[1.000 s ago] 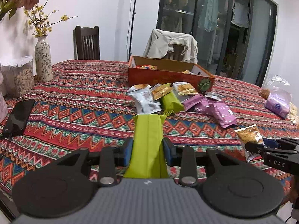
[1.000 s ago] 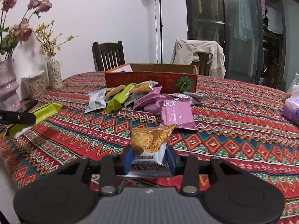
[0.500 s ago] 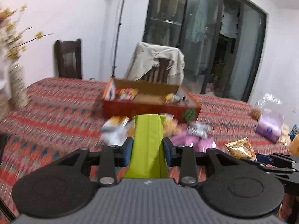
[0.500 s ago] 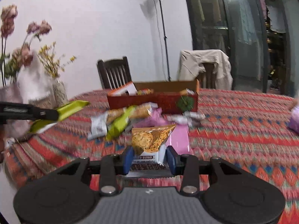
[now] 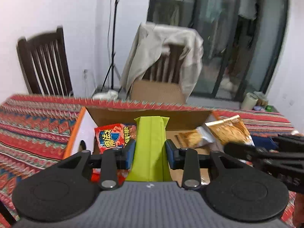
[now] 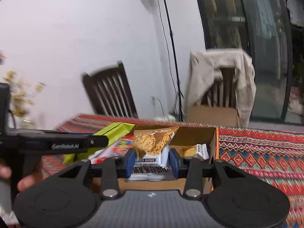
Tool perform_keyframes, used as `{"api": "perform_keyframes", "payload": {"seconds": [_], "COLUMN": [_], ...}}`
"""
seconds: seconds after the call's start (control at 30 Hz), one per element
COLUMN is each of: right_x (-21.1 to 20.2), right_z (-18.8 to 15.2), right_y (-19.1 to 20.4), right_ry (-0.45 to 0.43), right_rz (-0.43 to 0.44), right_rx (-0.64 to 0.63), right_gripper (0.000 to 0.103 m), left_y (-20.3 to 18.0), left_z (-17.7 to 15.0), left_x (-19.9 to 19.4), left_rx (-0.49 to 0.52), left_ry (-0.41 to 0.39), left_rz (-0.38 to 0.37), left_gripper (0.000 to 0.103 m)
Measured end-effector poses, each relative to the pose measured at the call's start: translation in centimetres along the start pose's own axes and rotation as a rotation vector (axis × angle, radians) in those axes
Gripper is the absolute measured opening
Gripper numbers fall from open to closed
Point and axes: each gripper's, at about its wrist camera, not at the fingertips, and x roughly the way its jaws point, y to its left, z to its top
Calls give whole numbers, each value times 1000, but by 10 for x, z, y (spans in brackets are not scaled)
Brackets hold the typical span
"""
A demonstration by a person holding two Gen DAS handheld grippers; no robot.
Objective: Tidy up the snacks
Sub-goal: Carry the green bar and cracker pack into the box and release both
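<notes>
Our left gripper (image 5: 150, 152) is squeezed tight on a green packet (image 5: 151, 148). The blue pads (image 5: 129, 154) press on both of its sides, and the packet sticks out forward over the open box (image 5: 148, 115). From the right camera we see the same packet (image 6: 114, 131) poking out past the left gripper's (image 6: 95, 142) black tip, up above the box's left part.

Our right gripper (image 6: 152, 161) is clamped on a cookie bag (image 6: 152, 144) — golden on top, white with writing at the bottom. Its pads (image 6: 131, 160) pinch the white part. The bag hangs over the box (image 6: 212, 146), near the right wall. In the left camera that bag (image 5: 228, 131) shows at the right, with the right gripper's (image 5: 252, 148) dark fingers on it.

Down in the box lie a red packet (image 5: 112, 134) on the left and a small silver cookie packet (image 5: 195, 136) on the right — both flat on the brown floor. The box sits on a table (image 5: 34, 125) with a red zigzag cloth.

Behind the table stand a dark chair (image 5: 43, 64) and another chair with a pale jacket (image 5: 163, 53) thrown over it. A thin black stand (image 5: 114, 32) rises by the white wall. The pictures are a bit blurry.
</notes>
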Motion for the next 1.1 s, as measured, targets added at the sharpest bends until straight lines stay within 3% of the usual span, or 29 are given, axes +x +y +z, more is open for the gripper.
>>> {"api": "perform_keyframes", "payload": {"seconds": [0.1, 0.23, 0.3, 0.4, 0.47, 0.53, 0.73, 0.9, 1.03, 1.1], "right_x": [71, 149, 175, 199, 204, 201, 158, 96, 32, -7], "right_z": [21, 32, 31, 30, 29, 28, 38, 49, 52, 52], "right_y": [-11, -21, -23, -25, -27, -29, -21, -9, 4, 14], "right_ry": [103, 222, 260, 295, 289, 282, 234, 184, 124, 87], "right_rz": [-61, -76, -84, -113, -116, -112, -128, -156, -180, -187], "right_rx": [-18, 26, 32, 49, 60, 66, 28, -6, -33, -50], "right_gripper": [38, 38, 40, 41, 53, 62, 65, 74, 87, 87], "left_y": [7, 12, 14, 26, 29, 31, 34, 38, 40, 40], "left_z": [10, 13, 13, 16, 17, 18, 19, 23, 22, 17], "left_x": [50, 100, 110, 105, 97, 89, 48, -20, -92, -132], "left_rx": [-23, -14, 1, -35, -12, 5, 41, 62, 94, 125], "left_ry": [60, 119, 142, 127, 97, 86, 75, 33, -40, -79], "left_rz": [20, 49, 67, 18, 25, 16, 10, 12, 6, -3], "left_gripper": [35, 36, 38, 49, 56, 63, 72, 78, 87, 92]}}
